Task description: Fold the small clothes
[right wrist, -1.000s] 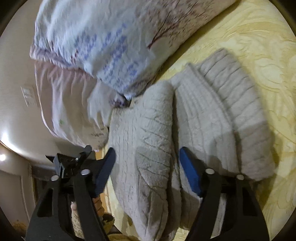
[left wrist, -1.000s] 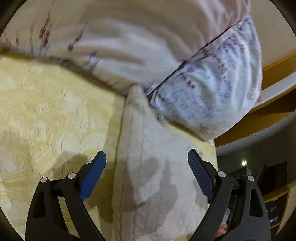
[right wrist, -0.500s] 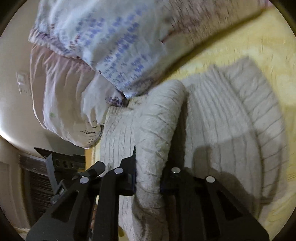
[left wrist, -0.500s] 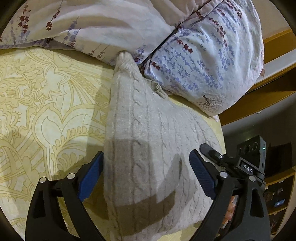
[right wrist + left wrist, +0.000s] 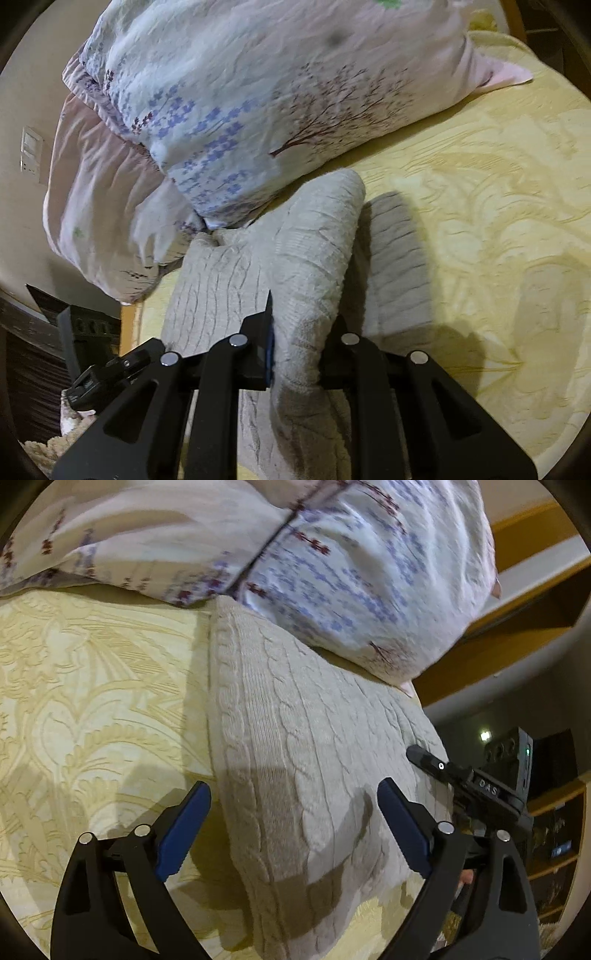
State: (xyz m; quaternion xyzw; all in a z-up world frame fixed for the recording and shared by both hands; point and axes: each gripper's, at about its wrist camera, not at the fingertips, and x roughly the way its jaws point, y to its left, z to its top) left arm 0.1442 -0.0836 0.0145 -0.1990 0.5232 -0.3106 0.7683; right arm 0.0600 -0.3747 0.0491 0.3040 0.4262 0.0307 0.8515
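Behind, floral pillow [image 5: 369, 568] overlapping knit garment [image 5: 295, 738]

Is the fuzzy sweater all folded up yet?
Not yet. The knit sweater already lies narrow on the yellow bedspread. The right gripper pinches up one fold; the left gripper hangs open above it. Laying that fold flat remains.

I'm in a home bedroom: a bed with a yellow patterned bedspread [image 5: 92, 709], floral pillows [image 5: 258, 92], wooden headboard [image 5: 517, 642], wall switch [image 5: 31, 155].
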